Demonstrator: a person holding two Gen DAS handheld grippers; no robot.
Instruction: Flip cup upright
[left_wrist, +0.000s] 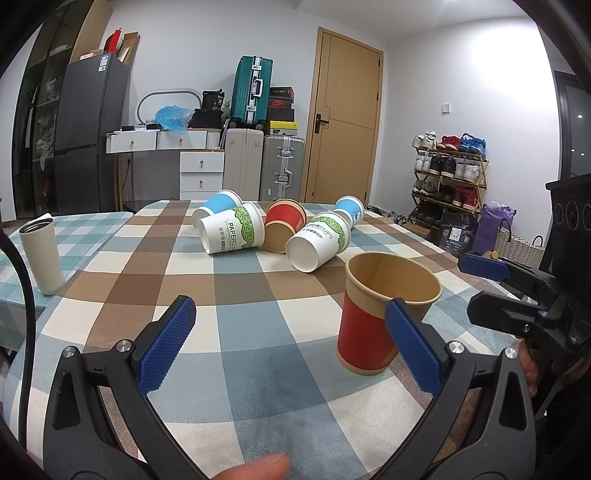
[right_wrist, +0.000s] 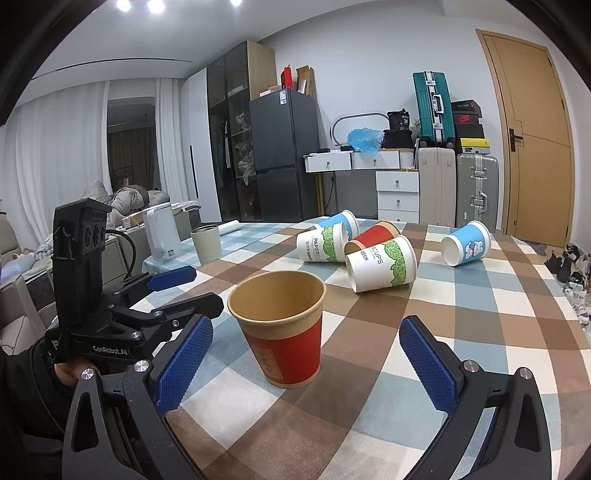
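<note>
A red and brown paper cup (left_wrist: 373, 314) stands upright on the checked tablecloth; it also shows in the right wrist view (right_wrist: 284, 328). My left gripper (left_wrist: 291, 317) is open and empty, the cup just beyond its right finger. My right gripper (right_wrist: 306, 332) is open, its blue pads on either side of the cup, not touching it. Several cups lie on their sides further back: two white and green ones (left_wrist: 234, 233) (left_wrist: 319, 240), a red one (left_wrist: 286, 225), and two blue ones (left_wrist: 218, 206) (left_wrist: 351, 208).
A cream tumbler (left_wrist: 40, 254) stands at the table's left edge, also in the right wrist view (right_wrist: 207, 242). A white kettle (right_wrist: 160, 234) stands beyond it. Suitcases, drawers, a fridge and a shoe rack line the walls behind the table.
</note>
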